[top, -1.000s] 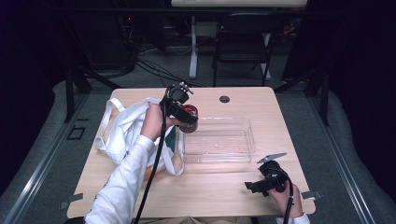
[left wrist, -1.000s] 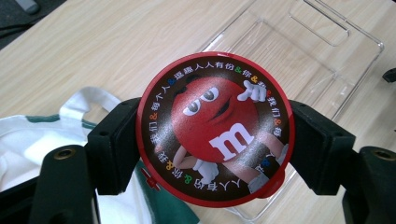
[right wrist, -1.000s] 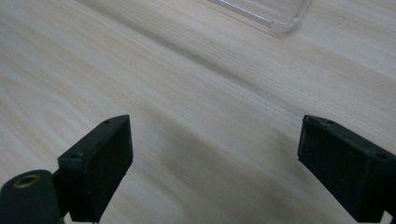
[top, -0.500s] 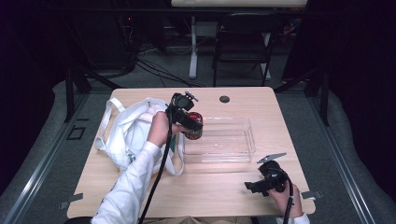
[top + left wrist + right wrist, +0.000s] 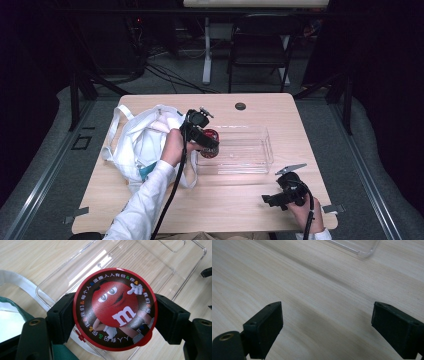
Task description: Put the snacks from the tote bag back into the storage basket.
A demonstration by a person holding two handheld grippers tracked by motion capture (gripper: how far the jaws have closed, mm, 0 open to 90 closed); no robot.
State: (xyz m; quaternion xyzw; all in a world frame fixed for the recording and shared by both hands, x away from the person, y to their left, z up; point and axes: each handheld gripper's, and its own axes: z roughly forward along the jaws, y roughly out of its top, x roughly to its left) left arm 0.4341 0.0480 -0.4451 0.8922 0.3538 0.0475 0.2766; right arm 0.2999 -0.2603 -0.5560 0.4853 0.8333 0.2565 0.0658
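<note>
A round red candy tin (image 5: 115, 310) with a red cartoon character on its lid sits between the jaws of my left gripper (image 5: 113, 320), which is shut on it. In the high view this left gripper (image 5: 206, 141) holds the tin (image 5: 210, 137) over the left end of a clear plastic box (image 5: 250, 150). The box (image 5: 140, 262) lies directly below the tin in the left gripper view. My right gripper (image 5: 272, 200) rests near the table's front right edge, and its jaws (image 5: 327, 330) stand wide open over bare wood.
A white cloth bag (image 5: 142, 142) with straps lies on the table's left side, something teal inside it (image 5: 15, 322). A small dark round disc (image 5: 240, 106) sits near the table's far edge. A corner of the clear box (image 5: 359, 248) shows ahead of the right gripper.
The left hand has carried the tin rightward and down from above the bag to the left end of the clear box. The right hand has stayed put.
</note>
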